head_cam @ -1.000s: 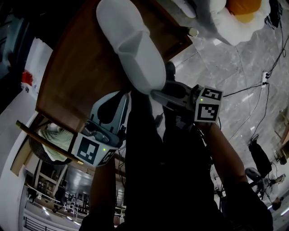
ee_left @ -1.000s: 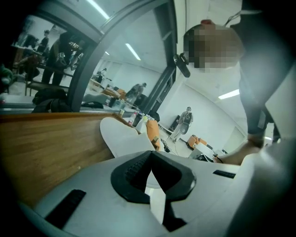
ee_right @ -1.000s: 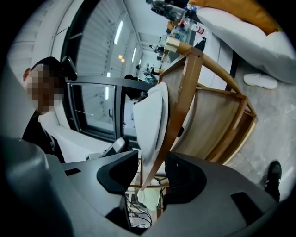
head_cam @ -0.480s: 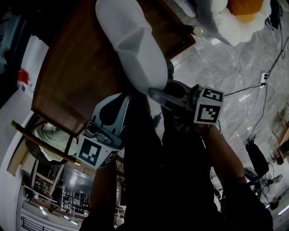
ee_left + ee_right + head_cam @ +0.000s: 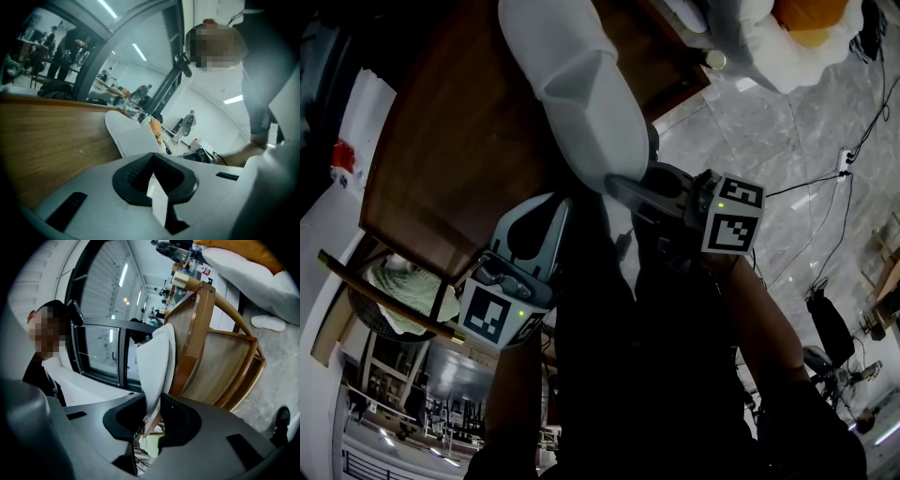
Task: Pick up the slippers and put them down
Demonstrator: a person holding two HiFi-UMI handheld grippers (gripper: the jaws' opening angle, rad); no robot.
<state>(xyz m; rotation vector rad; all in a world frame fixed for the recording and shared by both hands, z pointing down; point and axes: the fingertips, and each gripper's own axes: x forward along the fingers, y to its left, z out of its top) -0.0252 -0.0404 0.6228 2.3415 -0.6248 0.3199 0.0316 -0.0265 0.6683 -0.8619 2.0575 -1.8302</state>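
A white slipper (image 5: 581, 94) lies lengthwise on the brown wooden table (image 5: 459, 141). My right gripper (image 5: 623, 187) is at its near end. In the right gripper view the slipper (image 5: 157, 366) stands edge-on between the jaws of the right gripper (image 5: 151, 408). They have just been closing and now press on it. My left gripper (image 5: 553, 211) hangs beside the table's near edge, left of the slipper. Its jaws (image 5: 152, 168) meet at the tips, with a thin white sliver between the pads. Ahead of it the slipper (image 5: 126, 136) rests on the table (image 5: 42, 136).
A second white slipper (image 5: 267, 323) lies on the marble floor beyond the table. A white and orange cushion (image 5: 787, 37) is at the far right. A basket with green cloth (image 5: 403, 291) sits under the table's left edge. Cables (image 5: 825, 187) run over the floor.
The right gripper's jaw has crept slightly closer under the slipper's near end. The left gripper and the slipper have stayed put.
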